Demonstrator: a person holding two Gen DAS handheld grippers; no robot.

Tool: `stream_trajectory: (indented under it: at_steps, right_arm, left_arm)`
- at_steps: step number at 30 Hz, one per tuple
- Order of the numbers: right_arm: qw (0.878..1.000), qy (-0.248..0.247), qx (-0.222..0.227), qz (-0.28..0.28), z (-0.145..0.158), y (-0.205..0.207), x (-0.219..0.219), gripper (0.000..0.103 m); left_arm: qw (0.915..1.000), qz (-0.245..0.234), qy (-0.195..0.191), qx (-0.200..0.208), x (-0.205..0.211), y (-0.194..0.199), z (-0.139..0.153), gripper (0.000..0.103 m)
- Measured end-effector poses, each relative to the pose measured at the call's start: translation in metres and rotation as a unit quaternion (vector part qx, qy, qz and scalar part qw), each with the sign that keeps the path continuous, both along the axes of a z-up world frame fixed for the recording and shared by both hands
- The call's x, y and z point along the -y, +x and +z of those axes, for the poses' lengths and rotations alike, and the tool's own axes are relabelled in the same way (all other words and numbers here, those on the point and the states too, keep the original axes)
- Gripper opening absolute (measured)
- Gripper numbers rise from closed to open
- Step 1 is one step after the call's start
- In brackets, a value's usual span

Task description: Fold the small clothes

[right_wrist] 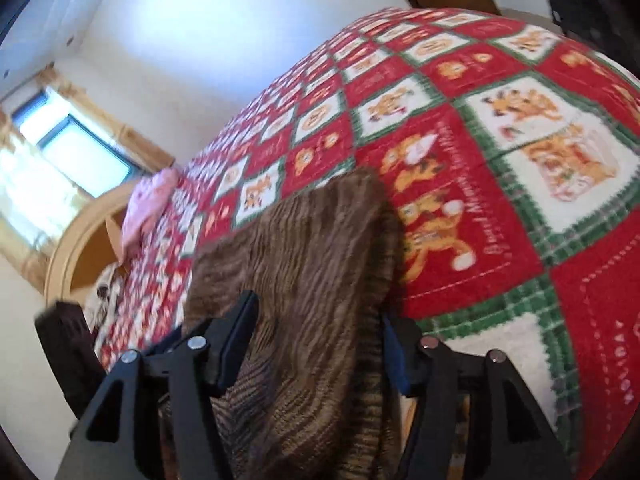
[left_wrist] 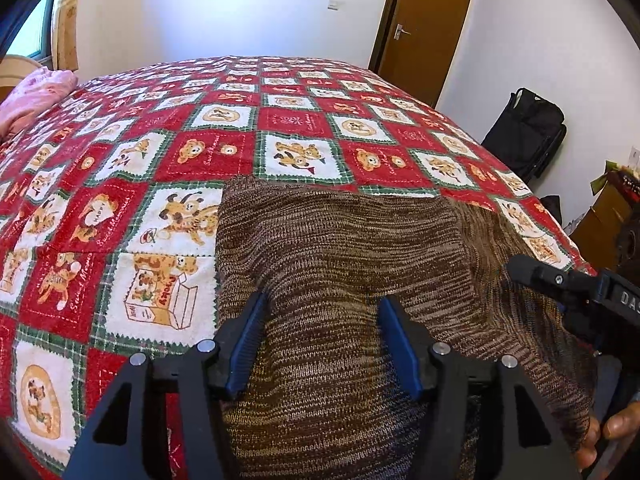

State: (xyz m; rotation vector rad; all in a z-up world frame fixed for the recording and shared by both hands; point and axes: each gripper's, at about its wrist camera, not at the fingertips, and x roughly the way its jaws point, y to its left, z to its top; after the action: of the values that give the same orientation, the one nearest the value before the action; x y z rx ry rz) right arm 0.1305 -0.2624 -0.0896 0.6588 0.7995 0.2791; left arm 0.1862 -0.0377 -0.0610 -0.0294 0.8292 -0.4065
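A brown knitted garment (left_wrist: 340, 248) lies on the red, white and green patterned bedspread (left_wrist: 168, 152) at the bed's near edge. My left gripper (left_wrist: 322, 312) is open, its blue-padded fingers (left_wrist: 248, 340) straddling a raised fold of the knit. My right gripper (right_wrist: 316, 312) is open with the same brown garment (right_wrist: 304, 248) between its fingers; this view is tilted and blurred. The right gripper also shows at the right edge of the left wrist view (left_wrist: 560, 284), over the garment's right side.
A pink cloth (left_wrist: 36, 96) lies at the bed's far left by the headboard and window. A brown door (left_wrist: 424, 28) and a black suitcase (left_wrist: 528, 132) stand beyond the bed on the right. A cardboard box (left_wrist: 604, 224) stands near the right edge.
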Motion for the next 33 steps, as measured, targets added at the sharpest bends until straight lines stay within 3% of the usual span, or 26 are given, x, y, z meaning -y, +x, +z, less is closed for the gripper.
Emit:
stream_trajectory:
  at_steps: [3, 6, 8, 10, 12, 15, 17, 18, 22, 27, 33]
  right_arm:
    - [0.998, -0.05, 0.001, -0.029, 0.006, -0.003, 0.002, 0.062]
    - [0.997, -0.08, -0.003, -0.004, 0.005, 0.004, -0.011, 0.074]
    - [0.993, -0.116, -0.003, 0.019, 0.008, 0.007, -0.025, 0.076]
    - [0.989, -0.143, 0.001, 0.04, 0.009, 0.008, -0.036, 0.067]
    - [0.989, -0.141, 0.001, 0.056, 0.008, 0.008, -0.041, 0.047]
    - [0.989, -0.141, 0.007, 0.05, 0.007, 0.004, -0.039, 0.032]
    - [0.986, -0.158, 0.012, 0.047, 0.008, 0.002, -0.045, 0.029]
    - [0.984, -0.172, 0.016, 0.047, 0.01, 0.001, -0.048, 0.027]
    - [0.962, -0.267, 0.04, 0.048, 0.017, -0.002, -0.075, 0.025]
    - [0.941, -0.331, 0.049, 0.042, 0.019, -0.003, -0.089, 0.024]
    - [0.898, -0.435, 0.056, 0.042, 0.032, -0.012, -0.117, 0.022]
  left_arm:
    - [1.0, -0.002, 0.004, 0.001, 0.001, 0.0, 0.0, 0.062]
    - [0.9999, -0.007, 0.009, 0.001, 0.003, 0.0, 0.0, 0.065]
    - [0.9999, -0.009, 0.01, 0.001, 0.005, 0.0, 0.0, 0.068]
    - [0.9998, -0.01, 0.015, 0.001, 0.006, 0.0, -0.001, 0.069]
    - [0.9997, -0.01, 0.021, 0.003, 0.008, 0.0, -0.001, 0.069]
    - [0.9997, -0.008, 0.023, 0.007, 0.008, -0.002, -0.001, 0.067]
    - [0.9996, 0.01, 0.023, 0.011, 0.004, -0.002, 0.0, 0.049]
    - [0.9997, 0.015, 0.017, 0.011, 0.001, -0.001, 0.0, 0.047]
    - [0.9998, 0.018, 0.008, 0.009, -0.002, 0.0, 0.0, 0.036]
    - [0.9994, 0.01, 0.027, 0.02, 0.005, -0.003, 0.001, 0.029]
    - [0.9986, 0.011, 0.044, 0.027, 0.005, -0.011, 0.017, 0.02]
